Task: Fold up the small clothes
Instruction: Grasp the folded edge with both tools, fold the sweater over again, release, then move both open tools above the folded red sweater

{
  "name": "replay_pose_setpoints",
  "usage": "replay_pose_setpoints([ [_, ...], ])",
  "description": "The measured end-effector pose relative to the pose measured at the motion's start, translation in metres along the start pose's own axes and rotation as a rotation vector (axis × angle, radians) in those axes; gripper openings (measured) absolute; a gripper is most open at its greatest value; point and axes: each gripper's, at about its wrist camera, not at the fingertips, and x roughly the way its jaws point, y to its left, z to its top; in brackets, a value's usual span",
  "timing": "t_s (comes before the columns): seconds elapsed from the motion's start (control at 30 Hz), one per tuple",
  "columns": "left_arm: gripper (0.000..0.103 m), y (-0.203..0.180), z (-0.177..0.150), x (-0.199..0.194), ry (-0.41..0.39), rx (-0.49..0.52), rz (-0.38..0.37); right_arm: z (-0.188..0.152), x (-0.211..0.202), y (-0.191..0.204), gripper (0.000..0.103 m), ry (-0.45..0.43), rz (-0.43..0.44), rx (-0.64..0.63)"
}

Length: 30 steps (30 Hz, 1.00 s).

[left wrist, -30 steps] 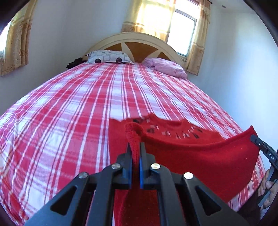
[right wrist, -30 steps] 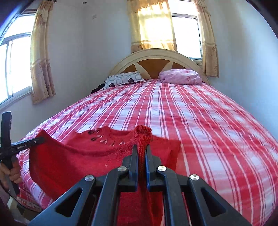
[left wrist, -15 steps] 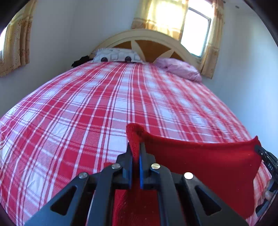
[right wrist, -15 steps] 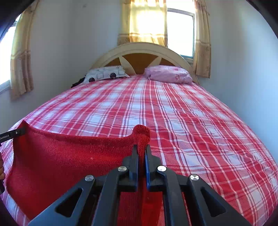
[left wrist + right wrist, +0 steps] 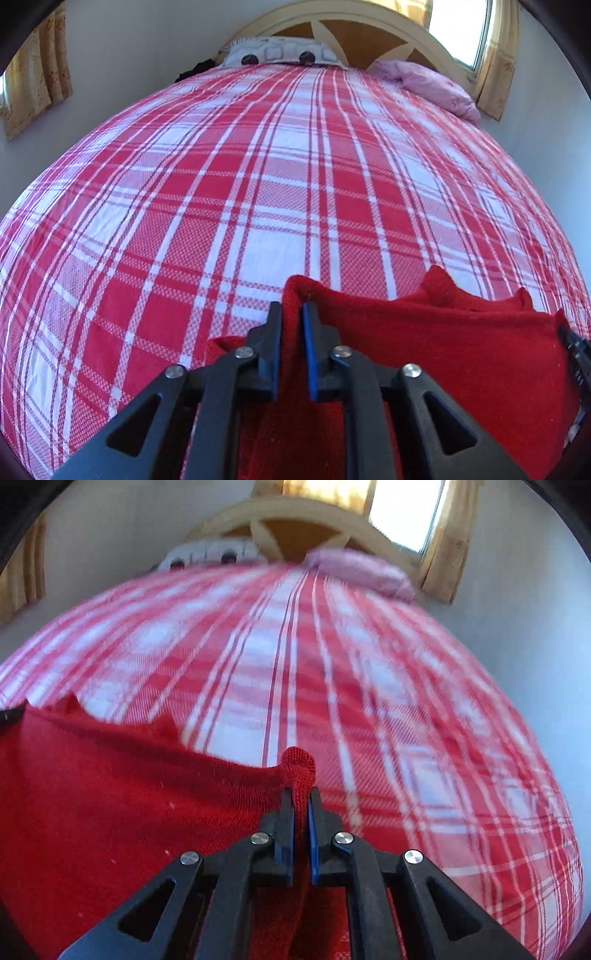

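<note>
Both your hand-held grippers tilt steeply down toward the bed [image 5: 258, 177], stretching the red knit garment [image 5: 443, 350] between them low over the plaid sheet at the bed's near end. Your left hand-held gripper [image 5: 292, 314] has its jaws opening, with a fold of the garment's edge standing between the blue pads [image 5: 307, 332]. Your right hand-held gripper [image 5: 301, 801] is pressed together, pinching the opposite bunched corner of the garment [image 5: 110, 794]. In the left wrist view the right gripper's tip shows at the garment's far right edge
</note>
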Motion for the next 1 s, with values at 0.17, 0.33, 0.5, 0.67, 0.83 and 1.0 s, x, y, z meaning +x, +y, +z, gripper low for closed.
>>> replay_pose_setpoints([
  [0.17, 0.039, 0.009, 0.002, -0.025, -0.001, 0.033, -0.011, 0.003, -0.025, -0.024, 0.016, -0.027, 0.101, 0.090],
  [0.33, 0.061, 0.033, -0.010, -0.085, -0.130, 0.046, 0.041, -0.033, -0.113, -0.065, 0.040, -0.236, 0.133, 0.303],
  [0.5, 0.061, 0.031, -0.059, -0.123, -0.137, 0.105, 0.026, -0.091, -0.162, -0.033, 0.041, -0.239, 0.217, 0.294],
  [0.67, 0.061, 0.010, -0.105, -0.131, -0.121, 0.133, 0.017, -0.133, -0.176, 0.011, 0.041, -0.244, 0.180, 0.235],
  [0.83, 0.062, -0.011, -0.124, -0.117, -0.086, 0.176, 0.092, -0.153, -0.164, 0.027, 0.040, -0.204, 0.190, 0.210],
  [1.0, 0.068, -0.013, -0.137, -0.116, -0.102, 0.186, 0.148, -0.168, -0.147, 0.035, 0.034, -0.156, 0.158, 0.189],
])
